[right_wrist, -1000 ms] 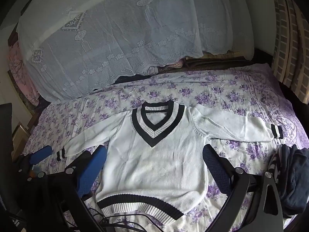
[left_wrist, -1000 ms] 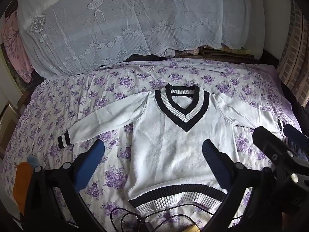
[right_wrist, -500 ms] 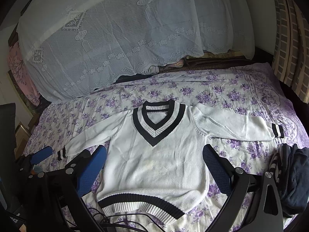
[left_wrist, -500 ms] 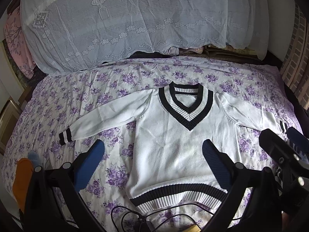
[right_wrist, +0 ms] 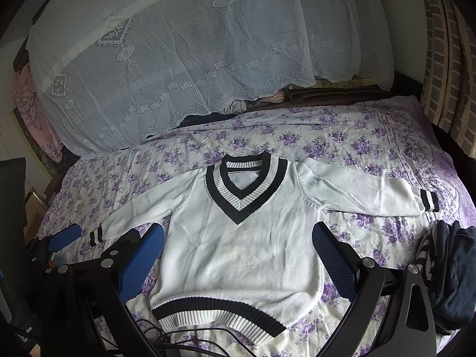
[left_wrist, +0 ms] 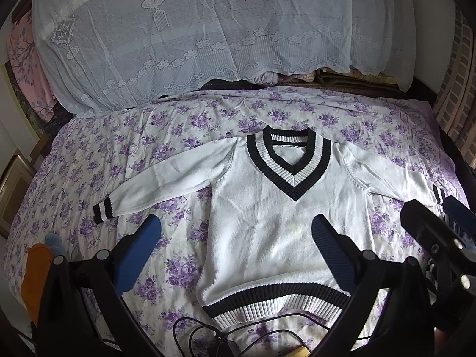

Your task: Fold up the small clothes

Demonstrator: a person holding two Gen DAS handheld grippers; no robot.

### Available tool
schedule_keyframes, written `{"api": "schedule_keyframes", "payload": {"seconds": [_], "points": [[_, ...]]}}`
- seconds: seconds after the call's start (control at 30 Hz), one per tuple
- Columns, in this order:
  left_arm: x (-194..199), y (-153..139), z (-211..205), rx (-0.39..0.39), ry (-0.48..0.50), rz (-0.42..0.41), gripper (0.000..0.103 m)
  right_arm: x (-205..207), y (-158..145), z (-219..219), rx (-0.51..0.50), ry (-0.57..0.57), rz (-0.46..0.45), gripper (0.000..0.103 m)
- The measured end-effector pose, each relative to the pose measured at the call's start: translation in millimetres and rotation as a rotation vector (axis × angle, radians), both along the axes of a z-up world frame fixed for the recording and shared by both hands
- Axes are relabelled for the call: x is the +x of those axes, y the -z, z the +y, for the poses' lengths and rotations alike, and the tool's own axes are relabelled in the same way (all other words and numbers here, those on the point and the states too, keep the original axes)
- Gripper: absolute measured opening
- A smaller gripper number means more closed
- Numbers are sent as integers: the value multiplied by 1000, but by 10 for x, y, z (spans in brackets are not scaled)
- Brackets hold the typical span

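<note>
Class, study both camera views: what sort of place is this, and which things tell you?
Most likely a bedroom: a bed under a purple-flowered sheet, a lace-covered heap at its far end, and a white sweater spread flat for folding.

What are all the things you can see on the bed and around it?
sweater: one, white with black stripes, spread flat mid-bed, sleeves out
bedsheet: one, white with purple flowers, under the sweater
lace cover: one, pale blue-white, over the pile behind the bed
dark clothes: one heap, navy and striped, right edge of bed
cables: a few, black, below the sweater hem
pink cloth: one, far left
left gripper: one, blue pads, open, over the sweater
right gripper: one, blue pads, open, over the sweater
</note>
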State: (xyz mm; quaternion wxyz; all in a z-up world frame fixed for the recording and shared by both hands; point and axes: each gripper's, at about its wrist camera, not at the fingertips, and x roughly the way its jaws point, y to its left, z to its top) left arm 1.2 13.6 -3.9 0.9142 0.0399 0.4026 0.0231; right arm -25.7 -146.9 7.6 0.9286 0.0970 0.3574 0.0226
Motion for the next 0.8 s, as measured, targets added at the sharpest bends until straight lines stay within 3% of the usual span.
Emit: {"api": "schedule_keyframes", "payload": {"seconds": [0.8], "points": [[-22,5,75,0,-6,4,98,2,33,34,7,-2,7,100]]}}
